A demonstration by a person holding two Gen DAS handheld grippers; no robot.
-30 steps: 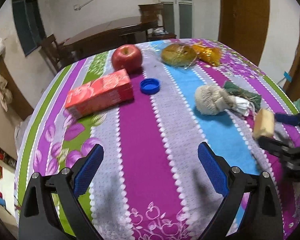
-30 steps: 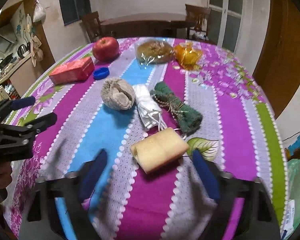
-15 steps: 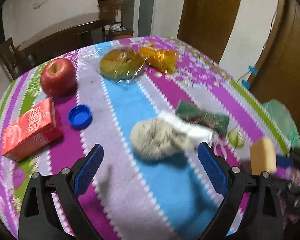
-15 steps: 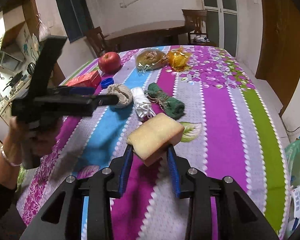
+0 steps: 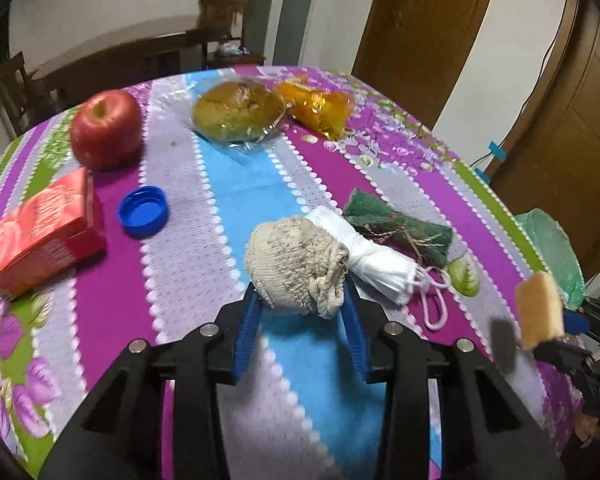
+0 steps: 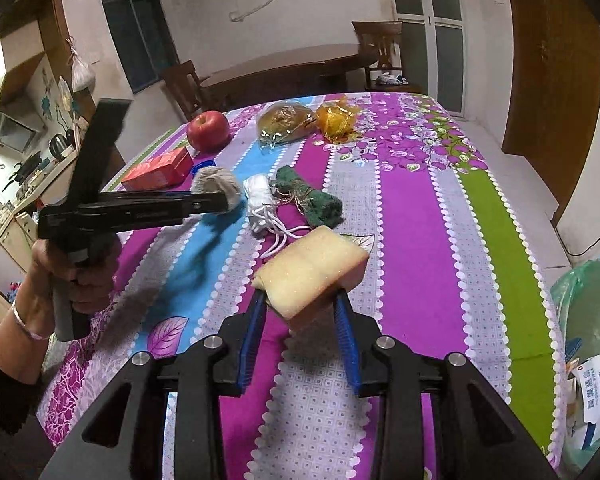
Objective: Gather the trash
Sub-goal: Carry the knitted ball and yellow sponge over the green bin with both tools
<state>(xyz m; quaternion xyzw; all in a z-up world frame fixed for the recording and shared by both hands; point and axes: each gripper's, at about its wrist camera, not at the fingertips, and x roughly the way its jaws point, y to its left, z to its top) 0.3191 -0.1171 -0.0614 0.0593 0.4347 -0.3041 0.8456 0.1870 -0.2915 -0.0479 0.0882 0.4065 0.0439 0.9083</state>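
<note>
A round table [image 5: 480, 196] covered in a purple, blue, green and grey striped cloth holds scattered items. The left gripper [image 5: 302, 300] has just been closing, and its blue pads now pinch a balled beige knitted rag [image 5: 296, 264] near the table's middle. Touching the rag on its right lies a rolled white face mask [image 5: 380, 260], and just beyond that a green scouring pad [image 5: 396, 224]. The right gripper [image 6: 300, 304] has closed on a yellow sponge [image 6: 312, 270] and holds it raised above the cloth, near the table's right edge. A green trash bag [image 6: 588, 304] hangs open beside that edge. Farther back sit a red apple [image 5: 106, 134], a red carton [image 5: 40, 232], a blue bottle cap [image 5: 143, 211], a bagged bun [image 5: 236, 112] and an orange wrapper [image 5: 320, 106].
</note>
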